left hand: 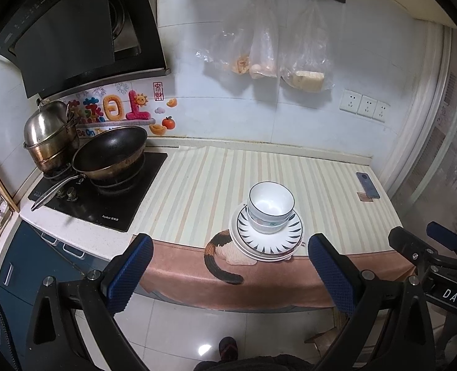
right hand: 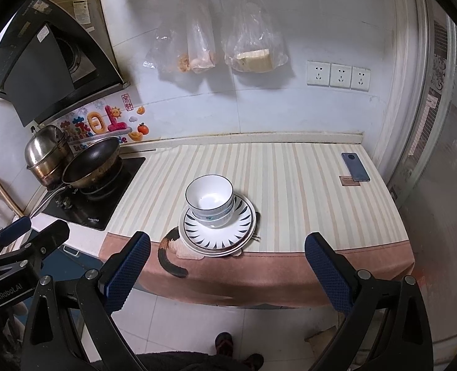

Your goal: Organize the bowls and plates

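Bowls [left hand: 270,208] nested on stacked plates [left hand: 267,238] ahead of both tools, left tool [left hand: 230,273] and right tool [right hand: 226,270] spread wide, empty: either tidied or awaiting sorting.

The right gripper [left hand: 438,247], seen from the left wrist, carries a plate reading "DAS". The left gripper [right hand: 27,235], seen from the right wrist, bears "GenRobot.AI". The wall sticker [left hand: 117,111] shows "Be On" and the Chinese characters 日上. The print on the cooktop [left hand: 110,216] is too small to read.
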The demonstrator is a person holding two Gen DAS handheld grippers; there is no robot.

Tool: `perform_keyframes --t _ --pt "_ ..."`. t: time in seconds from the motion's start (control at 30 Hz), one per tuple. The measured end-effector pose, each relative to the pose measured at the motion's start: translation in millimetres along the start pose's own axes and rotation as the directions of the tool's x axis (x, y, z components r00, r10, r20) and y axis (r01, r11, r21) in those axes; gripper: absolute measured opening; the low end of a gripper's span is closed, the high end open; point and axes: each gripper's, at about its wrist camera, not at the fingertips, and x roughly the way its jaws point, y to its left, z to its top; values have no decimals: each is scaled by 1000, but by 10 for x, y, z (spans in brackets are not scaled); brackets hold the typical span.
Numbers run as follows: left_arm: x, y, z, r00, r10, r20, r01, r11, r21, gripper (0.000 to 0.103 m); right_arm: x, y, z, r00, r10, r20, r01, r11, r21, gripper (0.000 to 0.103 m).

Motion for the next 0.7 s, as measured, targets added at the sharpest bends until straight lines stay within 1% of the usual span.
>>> perform_keyframes --t 0.7 --pt "85 48 40 1000 1 -5 -1 1000 8 103 43 32 3 1000 -4 -6 4 1000 15 102"
